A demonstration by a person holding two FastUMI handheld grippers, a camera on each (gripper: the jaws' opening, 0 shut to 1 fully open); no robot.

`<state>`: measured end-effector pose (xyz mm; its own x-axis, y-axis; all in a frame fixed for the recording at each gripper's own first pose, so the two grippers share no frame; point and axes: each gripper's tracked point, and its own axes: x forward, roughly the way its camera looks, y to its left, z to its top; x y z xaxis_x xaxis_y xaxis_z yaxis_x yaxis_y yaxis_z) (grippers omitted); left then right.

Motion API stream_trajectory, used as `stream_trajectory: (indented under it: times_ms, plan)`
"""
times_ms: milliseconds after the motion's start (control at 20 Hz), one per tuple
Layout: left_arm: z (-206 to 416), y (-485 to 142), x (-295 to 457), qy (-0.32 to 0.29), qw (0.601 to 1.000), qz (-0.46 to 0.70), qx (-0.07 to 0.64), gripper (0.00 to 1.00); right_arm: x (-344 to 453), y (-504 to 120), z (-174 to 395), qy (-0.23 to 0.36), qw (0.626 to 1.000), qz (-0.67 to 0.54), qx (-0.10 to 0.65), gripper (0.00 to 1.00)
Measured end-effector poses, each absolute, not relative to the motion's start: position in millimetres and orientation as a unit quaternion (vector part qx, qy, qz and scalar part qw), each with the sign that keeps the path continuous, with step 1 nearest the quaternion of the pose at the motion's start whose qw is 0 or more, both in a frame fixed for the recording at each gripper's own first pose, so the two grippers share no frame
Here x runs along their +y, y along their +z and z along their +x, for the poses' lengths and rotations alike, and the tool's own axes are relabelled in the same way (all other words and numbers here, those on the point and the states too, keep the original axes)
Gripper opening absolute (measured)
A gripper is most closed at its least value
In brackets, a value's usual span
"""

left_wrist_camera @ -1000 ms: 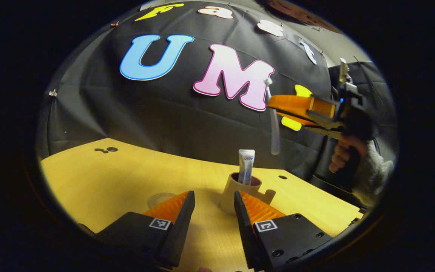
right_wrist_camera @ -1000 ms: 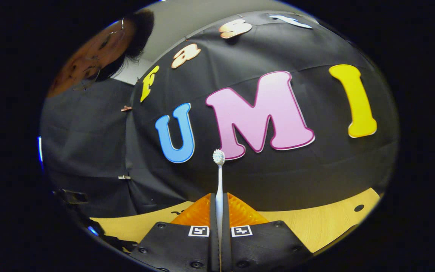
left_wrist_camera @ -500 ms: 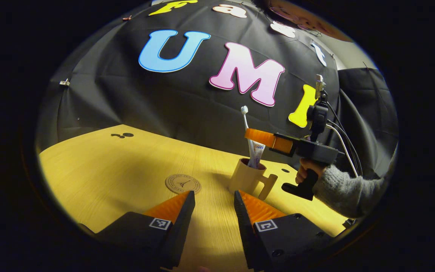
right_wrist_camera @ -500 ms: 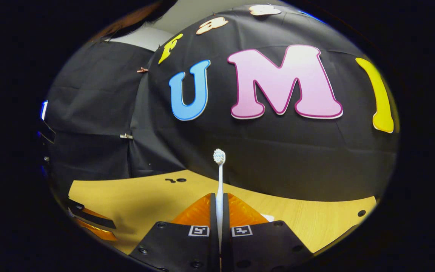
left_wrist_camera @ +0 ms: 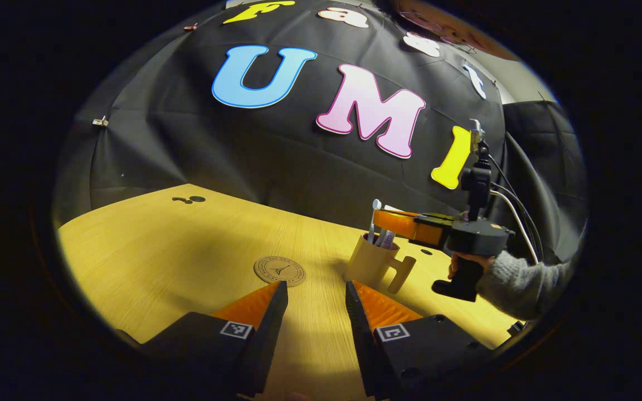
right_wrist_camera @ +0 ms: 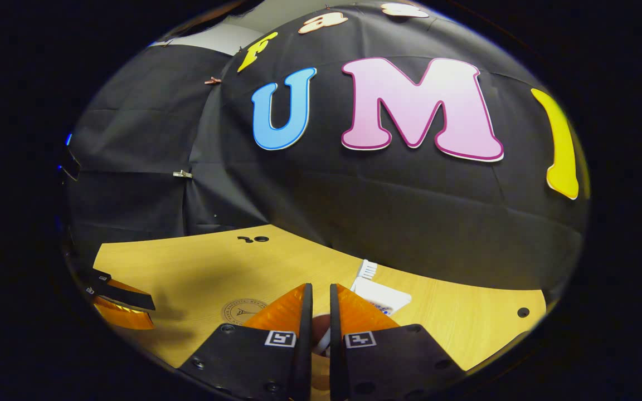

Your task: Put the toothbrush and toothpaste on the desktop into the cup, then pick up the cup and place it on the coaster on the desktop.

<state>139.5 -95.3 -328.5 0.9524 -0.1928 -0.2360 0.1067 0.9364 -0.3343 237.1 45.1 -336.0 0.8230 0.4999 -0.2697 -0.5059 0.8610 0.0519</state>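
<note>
1. Left gripper (left_wrist_camera: 311, 312): fingers wide apart, holding nothing, low over the wooden desktop (left_wrist_camera: 148, 256). Coaster (left_wrist_camera: 279, 271) lies just ahead, slightly to its left; beige cup (left_wrist_camera: 370, 262) ahead to its right, handle facing the right side.
2. Right gripper (left_wrist_camera: 383, 220) sits directly above the cup rim, seen from the left gripper view. In its own view (right_wrist_camera: 317, 312) the fingers are a narrow gap apart w/ nothing pinched between them.
3. Toothbrush (left_wrist_camera: 373, 220) stands in the cup, bristle end up, right at the gripper's finger ends. Toothpaste tube (left_wrist_camera: 387, 239) also in the cup; its crimped end (right_wrist_camera: 366, 270) pokes up just beyond the right fingertips.
4. Risk: withdrawing sideways or low could snag the brush or tube and tip the cup; cup is light and top-heavy w/ tall contents, by my judgement.
5. Risk: lifting by the handle may tilt the cup and spill the contents; the coaster is small, so an off-centre set-down is possible.
6. Hidden: cup body under the right gripper in its own view; brush handle and tube base inside the cup; whether the brush touches the fingers — can't tell.
</note>
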Motion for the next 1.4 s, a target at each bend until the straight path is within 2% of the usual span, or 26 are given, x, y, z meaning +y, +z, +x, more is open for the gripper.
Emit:
stream_trajectory:
  times_ms: [150,350,450,500,550,650,750,850,1400]
  plan:
    - [134,-326,-91,-0.082,0.975,-0.155,0.134,0.66,31,-314,217,0.262,0.951,-0.002,0.164,0.28]
    - [122,-323,-83,-0.098,0.976,-0.142,0.135,0.66,6,-326,181,0.258,0.919,-0.027,0.296,0.48]
    - [115,-324,-78,-0.105,0.976,-0.137,0.136,0.66,2,-345,165,0.253,0.888,-0.042,0.381,0.48]
    - [113,-323,-74,-0.108,0.975,-0.135,0.136,0.66,3,-351,162,0.251,0.876,-0.049,0.410,0.52]
    - [108,-323,-71,-0.110,0.975,-0.134,0.136,0.66,-2,-356,161,0.247,0.867,-0.063,0.428,0.49]
    - [103,-326,-62,-0.111,0.976,-0.133,0.135,0.66,-6,-365,151,0.247,0.847,-0.084,0.464,0.54]
    - [99,-328,-51,-0.105,0.976,-0.133,0.136,0.66,-8,-388,148,0.247,0.823,-0.096,0.502,0.51]
    - [96,-326,-40,-0.099,0.976,-0.140,0.137,0.66,-10,-416,151,0.237,0.802,-0.107,0.538,0.57]
    - [91,-342,1,-0.060,0.972,-0.176,0.142,0.66,16,-471,171,0.209,0.755,-0.123,0.610,0.57]
